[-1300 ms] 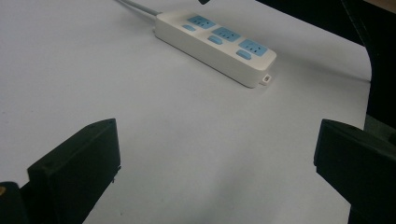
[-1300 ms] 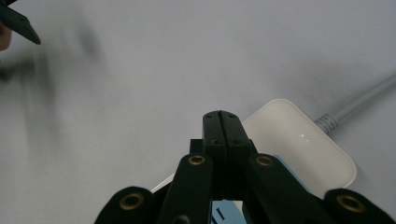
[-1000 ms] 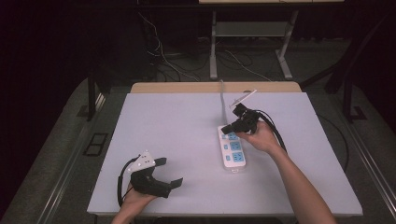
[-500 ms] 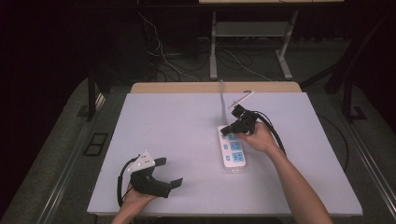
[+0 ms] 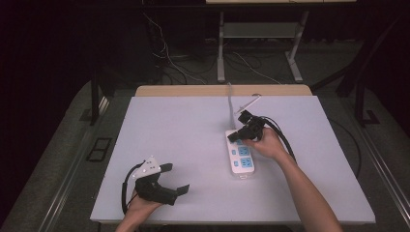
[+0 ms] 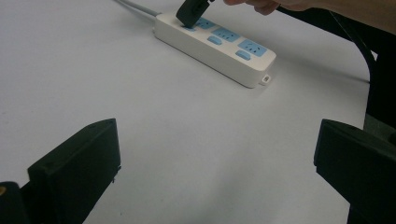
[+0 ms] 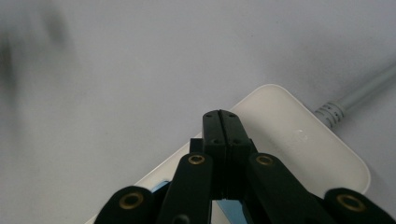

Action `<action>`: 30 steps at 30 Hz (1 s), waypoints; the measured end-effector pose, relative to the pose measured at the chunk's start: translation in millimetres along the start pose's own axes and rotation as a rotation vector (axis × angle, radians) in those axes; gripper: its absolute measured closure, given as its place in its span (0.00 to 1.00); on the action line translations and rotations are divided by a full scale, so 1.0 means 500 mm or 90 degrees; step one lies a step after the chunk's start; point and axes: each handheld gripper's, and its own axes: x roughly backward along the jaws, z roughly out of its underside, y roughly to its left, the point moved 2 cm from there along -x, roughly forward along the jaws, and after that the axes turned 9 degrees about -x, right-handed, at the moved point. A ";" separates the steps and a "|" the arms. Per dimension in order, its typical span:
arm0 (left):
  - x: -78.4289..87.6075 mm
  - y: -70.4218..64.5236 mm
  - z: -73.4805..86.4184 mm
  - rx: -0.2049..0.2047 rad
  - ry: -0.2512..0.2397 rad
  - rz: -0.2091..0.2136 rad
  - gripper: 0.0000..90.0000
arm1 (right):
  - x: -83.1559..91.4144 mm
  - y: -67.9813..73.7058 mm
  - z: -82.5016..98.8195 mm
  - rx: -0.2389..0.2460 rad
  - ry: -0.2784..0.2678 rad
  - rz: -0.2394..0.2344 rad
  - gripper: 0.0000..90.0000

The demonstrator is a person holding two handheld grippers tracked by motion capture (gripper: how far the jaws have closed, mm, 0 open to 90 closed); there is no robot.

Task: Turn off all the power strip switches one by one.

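White plastic with blue sockets, the power strip [image 5: 240, 155] lies flat on the pale grey table [image 5: 193, 125], right of centre, its long side running roughly away from the person. There are three blue socket panels along its top face, and no plug sits in the two nearer ones. A grey cable [image 5: 230, 104] leaves its far end and runs toward the table's back edge.

The right gripper [image 5: 237, 137] is held in the right hand [image 5: 268, 145] at the strip's far end, jaws pointing down and left onto the farthest socket panel. In the right gripper view, its jaws are pressed together with no gap and nothing between them, their joined tip [image 7: 221, 122] over the strip's white top [image 7: 299, 140] near the cable end. In the left gripper view, that black tip [image 6: 190, 11] touches the blue area of the far panel.

The left gripper [image 5: 173, 179] rests at the near left of the table, held in the left hand [image 5: 142, 205], well apart from the strip. Its jaws stand wide apart and hold nothing; in its own view, bare table lies between them and the strip [image 6: 217, 44] lies beyond, up and to the right.
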 end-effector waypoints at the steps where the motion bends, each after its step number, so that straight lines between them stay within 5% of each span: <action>1: 0.000 0.000 0.000 0.000 0.000 0.001 0.00 | 0.000 -0.001 0.001 -0.004 -0.002 -0.004 1.00; 7: -0.001 -0.001 0.000 0.000 0.001 0.001 0.00 | -0.001 -0.007 0.008 -0.003 -0.020 -0.018 1.00; 14: 0.001 -0.003 0.000 -0.001 0.001 -0.001 0.00 | -0.003 0.005 0.009 0.024 -0.021 0.014 1.00; 30: -0.001 0.001 0.001 0.004 0.002 0.001 0.00 | 0.001 -0.002 0.024 -0.009 -0.052 -0.005 1.00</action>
